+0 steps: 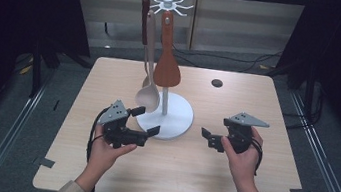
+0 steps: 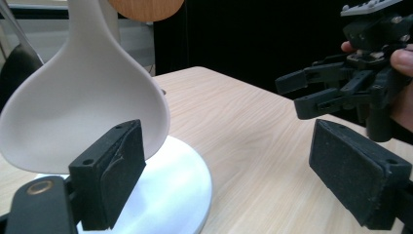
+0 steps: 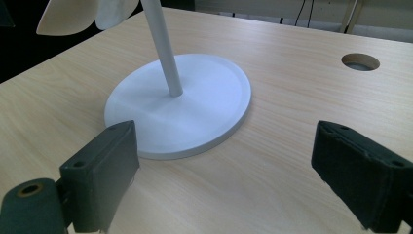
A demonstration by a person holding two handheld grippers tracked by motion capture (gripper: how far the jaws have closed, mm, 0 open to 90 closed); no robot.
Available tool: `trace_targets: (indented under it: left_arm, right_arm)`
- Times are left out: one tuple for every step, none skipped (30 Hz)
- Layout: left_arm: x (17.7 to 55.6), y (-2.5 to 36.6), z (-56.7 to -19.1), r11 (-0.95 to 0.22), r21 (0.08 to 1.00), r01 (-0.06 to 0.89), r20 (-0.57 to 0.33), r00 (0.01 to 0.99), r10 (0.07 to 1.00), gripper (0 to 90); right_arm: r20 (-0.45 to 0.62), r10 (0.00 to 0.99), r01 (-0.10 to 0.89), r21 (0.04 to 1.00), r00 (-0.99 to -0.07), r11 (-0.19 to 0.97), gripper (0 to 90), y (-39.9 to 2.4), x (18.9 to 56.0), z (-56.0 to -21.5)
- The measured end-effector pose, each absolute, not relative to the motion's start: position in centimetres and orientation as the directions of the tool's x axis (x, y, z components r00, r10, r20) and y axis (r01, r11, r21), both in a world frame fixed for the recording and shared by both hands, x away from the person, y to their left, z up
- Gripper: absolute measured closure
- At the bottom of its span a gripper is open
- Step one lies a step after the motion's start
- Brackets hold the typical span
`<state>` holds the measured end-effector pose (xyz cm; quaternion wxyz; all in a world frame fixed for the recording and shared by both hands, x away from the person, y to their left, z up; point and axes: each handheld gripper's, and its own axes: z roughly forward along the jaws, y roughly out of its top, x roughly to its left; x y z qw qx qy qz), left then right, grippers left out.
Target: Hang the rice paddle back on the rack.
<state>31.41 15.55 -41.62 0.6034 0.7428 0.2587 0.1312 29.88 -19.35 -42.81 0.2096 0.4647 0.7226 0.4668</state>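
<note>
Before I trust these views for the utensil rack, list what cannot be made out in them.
- Beige spoon: handle cut off by the top edge in the left gripper view.
- Brown spatula: just its lower edge in the left gripper view, cut by the top edge.
- Dark utensil: its lower end hidden behind the spoon, high view.
- Rack pole: hooks cut off above, right gripper view.
- Left gripper and right gripper: open.

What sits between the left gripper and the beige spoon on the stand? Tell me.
Nothing visible. The left gripper has its jaws open beside the beige spoon that hangs from the white stand. In the left gripper view the spoon's bowl is right behind one jaw, with no object in the gap.
</note>
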Motion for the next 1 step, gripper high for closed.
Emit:
trace_targets:
  left_arm:
    - [31.44, 15.54, -41.63, -0.136, 0.964, 0.229, -0.122, 0.833, 0.539, 12.9]
  right_arm:
    - [0.131, 0.867, 0.476, 0.870, -0.480, 0.132, 9.6, -19.35, 29.88, -42.81]
